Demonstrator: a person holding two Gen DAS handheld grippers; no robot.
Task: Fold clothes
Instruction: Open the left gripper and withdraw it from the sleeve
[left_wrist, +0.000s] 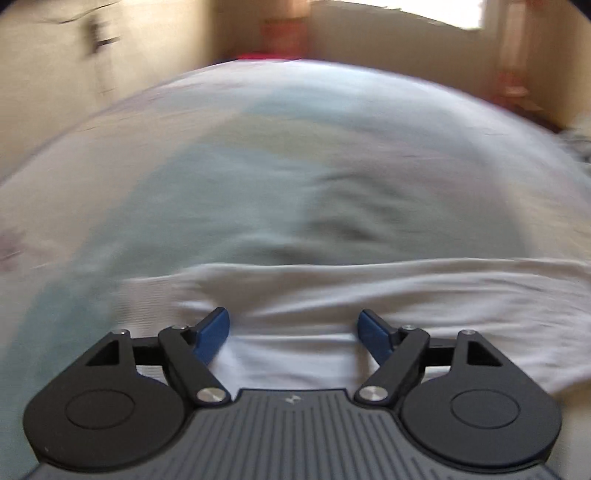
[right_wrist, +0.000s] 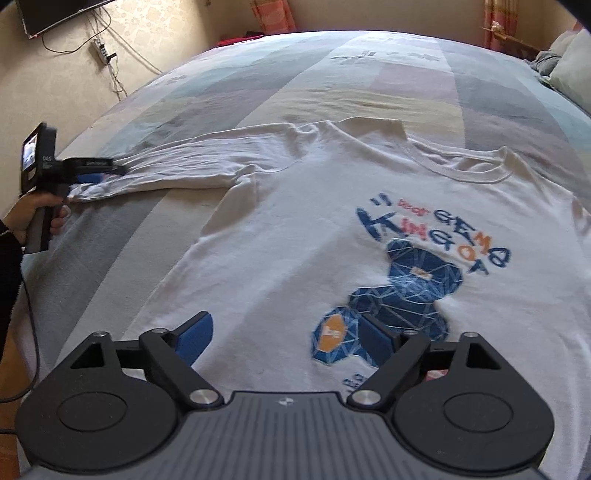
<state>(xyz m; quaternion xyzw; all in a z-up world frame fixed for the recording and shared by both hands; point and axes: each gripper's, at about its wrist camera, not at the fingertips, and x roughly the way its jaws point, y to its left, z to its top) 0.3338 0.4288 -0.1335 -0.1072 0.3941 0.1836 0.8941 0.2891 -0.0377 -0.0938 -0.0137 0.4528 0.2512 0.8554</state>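
Item: white T-shirt (right_wrist: 295, 229), face-up on bed (right_wrist: 258, 92). Left tongs (left_wrist: 293, 332) agape over sleeve (right_wrist: 166, 170) end; right tongs (right_wrist: 284, 338) agape above hem. I'd pinch the cuff fully before folding inward.

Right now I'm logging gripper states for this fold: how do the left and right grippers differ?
The left gripper sits at the sleeve cuff; the right gripper hovers over the shirt's printed front. The left view is motion-blurred, the right sharp. Both have blue pads and open jaws.
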